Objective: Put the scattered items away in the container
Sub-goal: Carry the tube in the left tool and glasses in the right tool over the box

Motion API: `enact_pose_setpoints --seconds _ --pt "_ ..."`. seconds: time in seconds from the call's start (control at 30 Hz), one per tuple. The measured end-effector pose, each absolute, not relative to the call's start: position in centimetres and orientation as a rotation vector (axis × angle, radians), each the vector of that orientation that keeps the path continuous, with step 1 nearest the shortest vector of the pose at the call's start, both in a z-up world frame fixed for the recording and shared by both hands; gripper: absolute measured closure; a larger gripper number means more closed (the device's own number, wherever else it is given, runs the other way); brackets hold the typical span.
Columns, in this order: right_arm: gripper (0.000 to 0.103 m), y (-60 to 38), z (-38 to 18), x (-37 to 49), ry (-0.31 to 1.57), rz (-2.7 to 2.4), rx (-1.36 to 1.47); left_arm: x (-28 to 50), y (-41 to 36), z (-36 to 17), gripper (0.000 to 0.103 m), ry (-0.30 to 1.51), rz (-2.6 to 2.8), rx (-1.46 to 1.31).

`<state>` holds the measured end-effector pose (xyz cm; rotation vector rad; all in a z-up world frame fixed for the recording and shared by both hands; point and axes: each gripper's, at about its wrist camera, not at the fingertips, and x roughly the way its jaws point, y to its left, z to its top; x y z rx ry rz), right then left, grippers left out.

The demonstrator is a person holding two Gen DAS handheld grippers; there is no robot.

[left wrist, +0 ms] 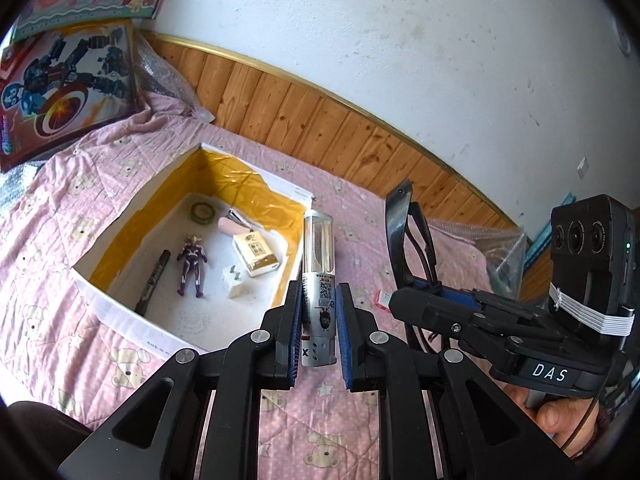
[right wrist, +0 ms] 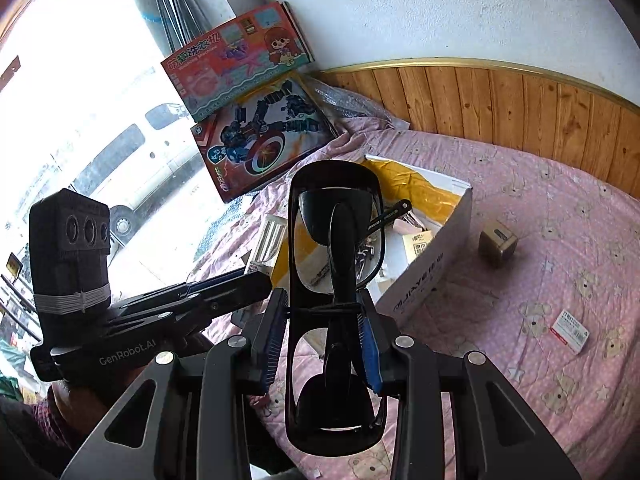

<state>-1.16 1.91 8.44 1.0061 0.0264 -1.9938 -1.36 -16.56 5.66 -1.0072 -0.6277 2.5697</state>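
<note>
My left gripper (left wrist: 318, 314) is shut on a silver and clear cylindrical tube (left wrist: 318, 264), held upright just right of the open white box (left wrist: 132, 316) with yellow lining. In the box lie a purple figure (left wrist: 192, 266), a black pen, a tape roll, a white plug and a small carton. My right gripper (right wrist: 320, 332) is shut on folded black glasses (right wrist: 336, 240), held above the box's near corner (right wrist: 432, 280); these glasses show in the left wrist view (left wrist: 404, 240) too.
The pink quilt (right wrist: 540, 240) carries a small brown cube (right wrist: 498, 242) and a white and red packet (right wrist: 570, 330), also seen in the left wrist view (left wrist: 385, 300). Two toy boxes (right wrist: 260, 136) lean at the wall. Wood panelling (left wrist: 320, 120) lines the bed's far edge.
</note>
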Motion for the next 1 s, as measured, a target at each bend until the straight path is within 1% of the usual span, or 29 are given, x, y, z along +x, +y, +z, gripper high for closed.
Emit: enact_pose_setpoints --seconds 0.2,0.4,0.5,0.63,1.0 --pt "0.067 -0.6 8.8 -3.6 0.07 -1.986 1.002 -3.8 -17.6 4.9 0.087 -0.672 2.575 -1.055" --pt "0.067 -3.9 8.4 -6.7 0.127 -1.975 1.035 -6.6 -18.4 2.8 0.087 -0.741 2.549 -1.172" --pt "0.067 -5.5 7.7 -8.4 0.151 -1.96 1.077 -7.9 -18.3 1.7 0.087 -0.747 2.521 -1.233" --pt "0.067 -7.4 6.5 -10.6 0.2 -1.948 1.131 -9.4 -18.2 0.3 0.087 -0.721 2.49 -1.311" --pt "0.067 -11.8 1.8 -15.5 0.347 -1.874 1.294 -12.0 -17.9 -2.8 0.087 -0.561 2.384 -1.491"
